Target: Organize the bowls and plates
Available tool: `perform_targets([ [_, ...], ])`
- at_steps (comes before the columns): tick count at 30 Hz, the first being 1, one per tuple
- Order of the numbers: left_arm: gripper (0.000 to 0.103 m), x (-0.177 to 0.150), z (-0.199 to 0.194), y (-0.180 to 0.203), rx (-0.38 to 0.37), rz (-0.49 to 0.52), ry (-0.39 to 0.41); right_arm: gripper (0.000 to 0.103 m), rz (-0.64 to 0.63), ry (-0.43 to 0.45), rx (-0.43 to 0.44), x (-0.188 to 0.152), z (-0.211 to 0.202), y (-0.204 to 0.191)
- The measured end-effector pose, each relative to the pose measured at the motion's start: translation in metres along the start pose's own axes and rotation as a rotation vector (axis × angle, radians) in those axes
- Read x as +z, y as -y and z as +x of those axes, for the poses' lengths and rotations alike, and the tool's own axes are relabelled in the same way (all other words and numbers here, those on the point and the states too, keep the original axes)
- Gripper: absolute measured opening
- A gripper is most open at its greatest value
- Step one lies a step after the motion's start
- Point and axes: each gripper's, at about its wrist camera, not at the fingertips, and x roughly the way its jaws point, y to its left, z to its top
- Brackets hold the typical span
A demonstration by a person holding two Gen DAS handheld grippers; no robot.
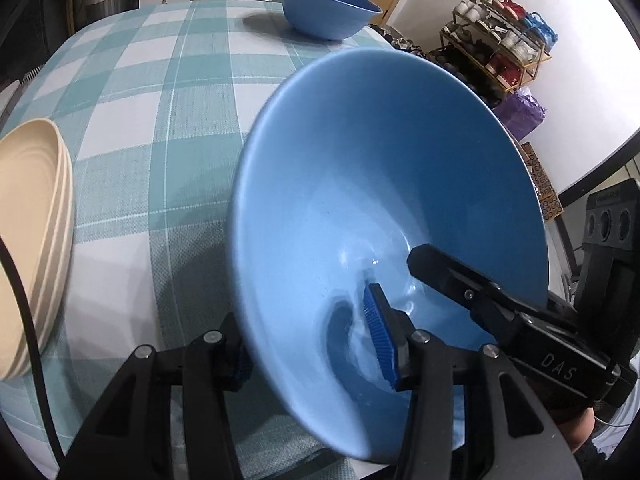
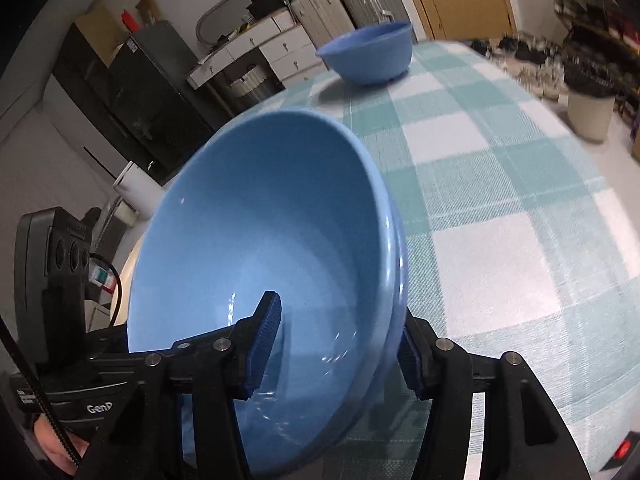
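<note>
Near front edge of checked surface (image 1: pixel 168 92): two nested blue bowls (image 2: pixel 260 240) sitting tilted, both tools straddling rim. Left tool (image 1: pixel 312 344) gripping wall, one pad inside, one outside. Right tool (image 2: pixel 336 344) spanning double rim; contact on outer pad unclear, can't tell if clamping. Beige plates (image 1: pixel 32 240) already stacked at left. Third blue bowl (image 1: pixel 328 8) waiting at far edge, apart; prob. stacking left to do.

Checked tablecloth (image 1: pixel 160 128) covers the table; blue bowl (image 1: pixel 328 8); cream plates (image 1: pixel 36 240).
</note>
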Motion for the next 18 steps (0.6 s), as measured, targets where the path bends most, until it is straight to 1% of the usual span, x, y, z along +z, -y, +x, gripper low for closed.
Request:
perform_targets([
  [3,0.047,0.002,0.0,0.0,-0.003,-0.011,-0.002,0.055,0.042,-0.02,0.023,0.002,0.004,0.005],
  [6,0.047,0.005,0.0,-0.001,-0.027,-0.025,-0.009,0.055,0.075,-0.042,0.031,0.007,0.008,0.009],
  [10,0.048,0.011,0.004,-0.002,-0.029,-0.033,-0.035,0.055,0.122,-0.074,0.054,0.013,0.013,0.013],
  [14,0.05,0.015,0.007,0.002,-0.013,-0.026,-0.049,0.056,0.144,-0.1,0.044,0.019,0.018,0.011],
  [18,0.05,0.021,0.009,0.002,-0.005,-0.024,-0.059,0.056,0.136,-0.117,0.026,0.026,0.022,0.008],
])
